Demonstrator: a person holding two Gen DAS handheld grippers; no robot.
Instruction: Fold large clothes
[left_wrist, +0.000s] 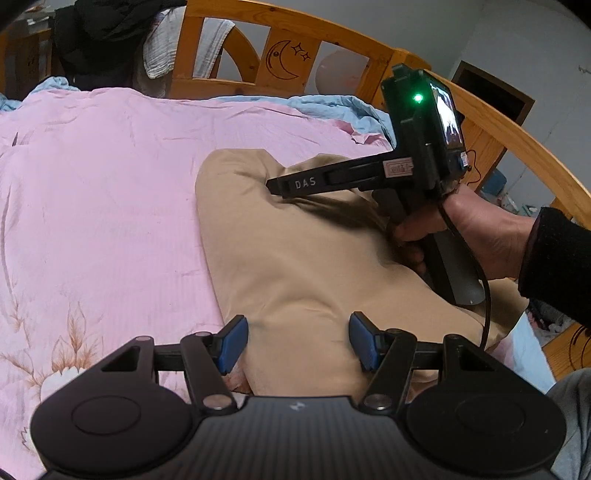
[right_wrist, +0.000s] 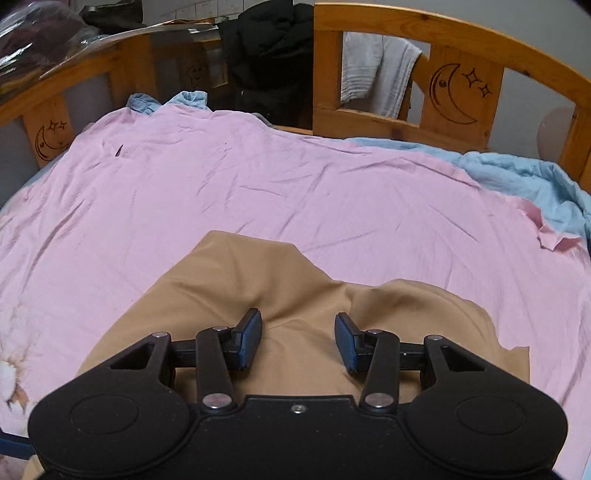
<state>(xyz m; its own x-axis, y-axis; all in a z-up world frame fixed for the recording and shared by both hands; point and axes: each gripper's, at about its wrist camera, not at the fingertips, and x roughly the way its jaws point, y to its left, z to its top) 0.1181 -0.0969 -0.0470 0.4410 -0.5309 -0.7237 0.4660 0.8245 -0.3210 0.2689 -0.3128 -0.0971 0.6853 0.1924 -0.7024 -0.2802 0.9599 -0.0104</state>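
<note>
A tan garment (left_wrist: 295, 258) lies spread on a pink bedsheet (left_wrist: 92, 184). My left gripper (left_wrist: 297, 341) is open just above the garment's near edge, and its blue pads (left_wrist: 232, 343) stand apart with loose cloth below the gap. In the right wrist view the tan garment (right_wrist: 303, 280) shows a raised fold between the pads. My right gripper (right_wrist: 298, 339) is open over that fold and grips nothing. In the left wrist view the right gripper (left_wrist: 275, 185) hangs over the far part of the garment, held by a hand (left_wrist: 480, 236) in a dark sleeve.
A wooden bed rail (right_wrist: 461, 92) with moon and star carvings rings the bed. A white towel (right_wrist: 373, 70) and black clothing (right_wrist: 269, 55) hang over it. Crumpled blue fabric (right_wrist: 535, 177) lies at the far right of the pink bedsheet (right_wrist: 258, 192).
</note>
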